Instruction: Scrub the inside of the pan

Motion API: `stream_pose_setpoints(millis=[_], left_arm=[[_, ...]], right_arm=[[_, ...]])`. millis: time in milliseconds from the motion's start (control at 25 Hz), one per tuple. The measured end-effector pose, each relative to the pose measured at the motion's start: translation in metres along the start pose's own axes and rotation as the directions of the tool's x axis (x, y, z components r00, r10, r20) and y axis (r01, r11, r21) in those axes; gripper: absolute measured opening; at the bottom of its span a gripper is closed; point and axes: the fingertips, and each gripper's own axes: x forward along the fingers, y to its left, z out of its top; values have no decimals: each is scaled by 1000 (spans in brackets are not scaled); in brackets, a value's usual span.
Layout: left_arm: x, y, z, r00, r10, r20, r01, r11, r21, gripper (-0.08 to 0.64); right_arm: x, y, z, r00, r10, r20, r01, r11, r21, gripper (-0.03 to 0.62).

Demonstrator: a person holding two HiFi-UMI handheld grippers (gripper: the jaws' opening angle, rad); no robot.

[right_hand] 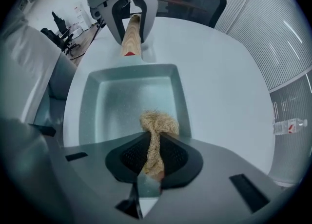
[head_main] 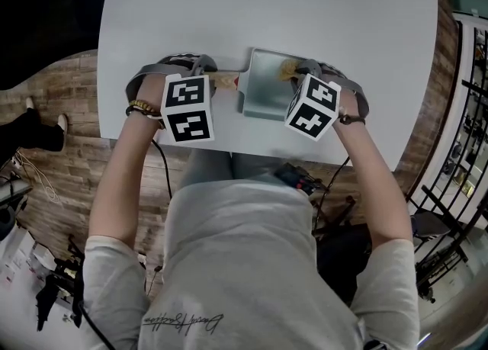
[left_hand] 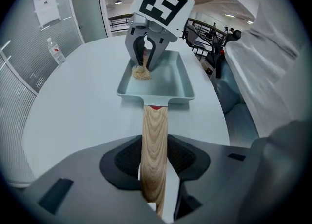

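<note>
Head view: the pan (head_main: 263,91) sits on the surface (head_main: 267,5) just ahead of the person, its wooden handle (head_main: 227,80) pointing to their left, into the left tool (head_main: 216,81).

Left gripper view: those jaws pinch the handle, with the pan straight ahead.

Right gripper view: the right tool (right_hand: 151,157) pinches a fibrous scrubber (right_hand: 160,122), tuft down on the pan floor beside the wall farthest from the handle. The open floor runs along the long axis, toward the left tool.
</note>
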Motion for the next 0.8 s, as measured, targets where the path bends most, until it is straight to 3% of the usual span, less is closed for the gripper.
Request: stream_pose_setpoints(millis=[520,800], left_arm=[[5,6,-4,999,31,-7,-31,1000,2,158],[4,10,-5,999,31,-18,-30,999,23,158]], right_arm=[[0,54,-11,994,103,-30,-104,994,-26,69],[-3,77,-14,971,230,-63,-232,972,-27,67]])
